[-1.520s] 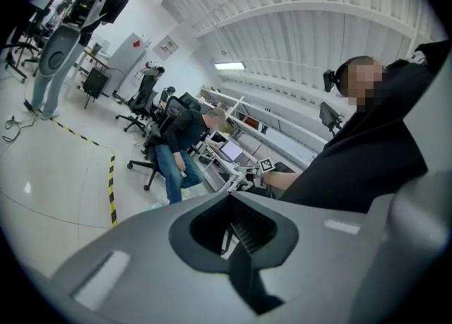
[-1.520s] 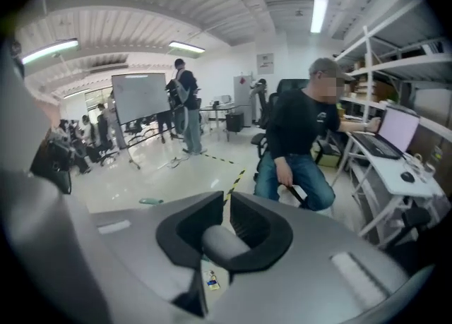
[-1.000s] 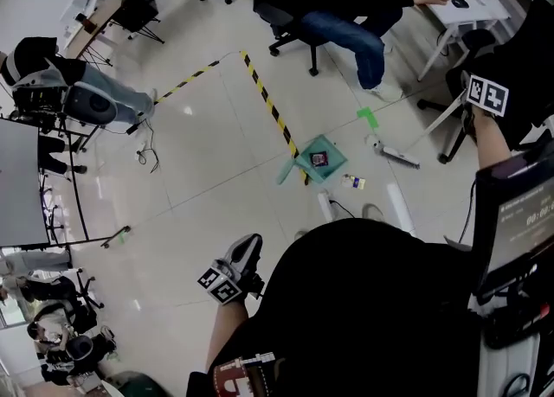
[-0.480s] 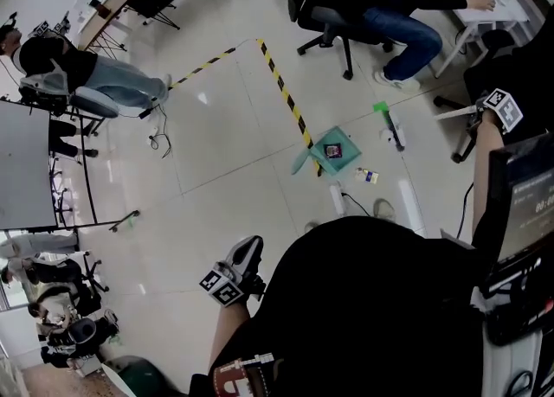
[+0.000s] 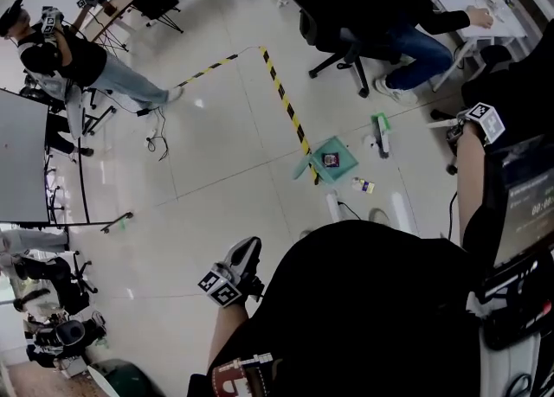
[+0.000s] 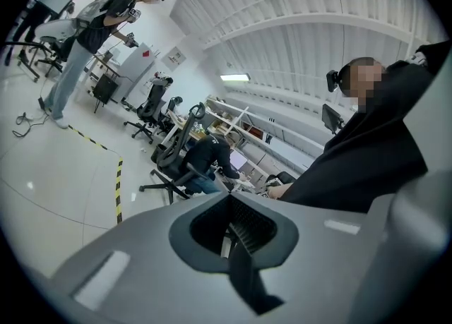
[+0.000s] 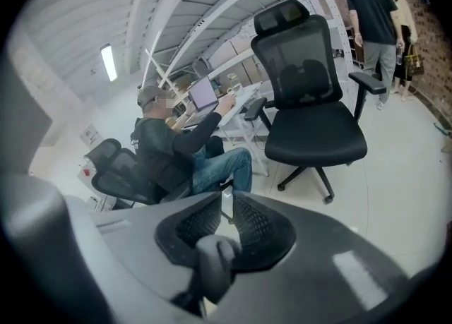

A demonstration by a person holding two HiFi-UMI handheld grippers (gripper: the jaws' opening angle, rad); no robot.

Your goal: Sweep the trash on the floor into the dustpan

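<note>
In the head view a teal dustpan [image 5: 332, 158] lies on the floor at the end of the black-and-yellow tape, with a dark scrap [image 5: 330, 159] in it. A small piece of trash [image 5: 363, 185] lies just right of it. The green-and-white broom head [image 5: 381, 136] rests on the floor beyond that trash. Its thin handle runs to my right gripper [image 5: 459, 125], which is shut on it [image 7: 227, 206]. My left gripper [image 5: 242, 259] hangs low at my left side, far from the dustpan. Its jaws [image 6: 227, 199] are together, and I see nothing held.
The tape line [image 5: 286, 105] marks a square on the pale floor. A seated person [image 5: 394, 19] on an office chair is just behind the broom, at a white desk [image 5: 485, 6]. Another person [image 5: 78, 62] stands far left. A cable [image 5: 156, 140] lies on the floor.
The broom head has slid left along the floor, closer to the dustpan and the small trash. My right gripper shifted with it. The left gripper stayed put.
</note>
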